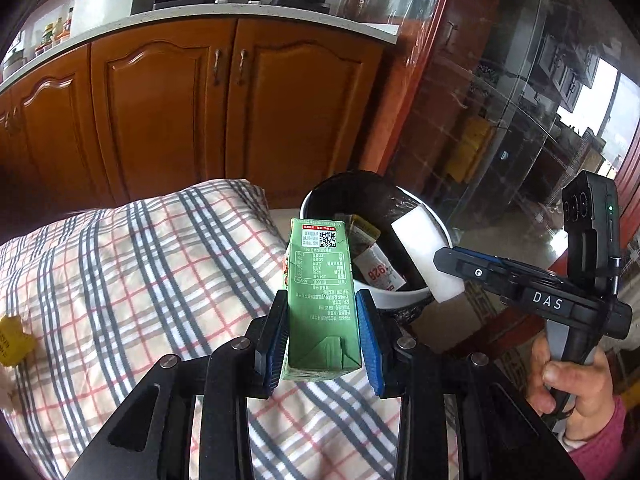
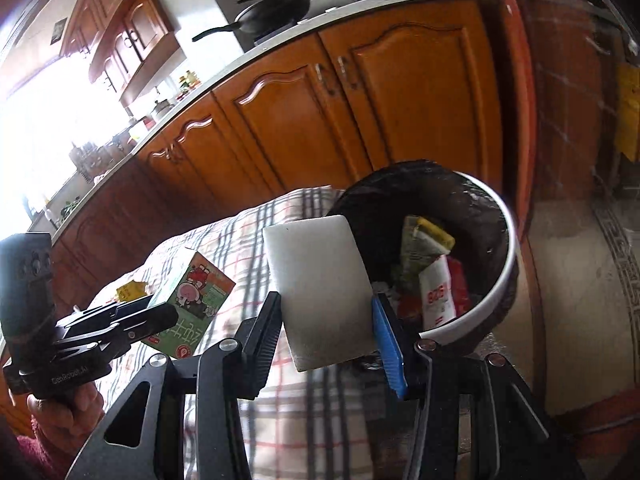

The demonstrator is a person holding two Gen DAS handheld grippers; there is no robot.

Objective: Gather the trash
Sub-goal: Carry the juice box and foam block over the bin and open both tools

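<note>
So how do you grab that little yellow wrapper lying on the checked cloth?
From above, pinching the yellow wrapper across its narrow width. It lies flat on the checked cloth, so its sides offer nothing to hold. Both tools are full now.

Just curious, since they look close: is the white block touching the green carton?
Apart. In the right wrist view, checked cloth shows between the white block, held in the right tool, and the green carton. The left wrist view agrees: bin contents show between them.

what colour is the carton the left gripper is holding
Green, with white printed text on the carton; clearest in the left wrist view.
</note>
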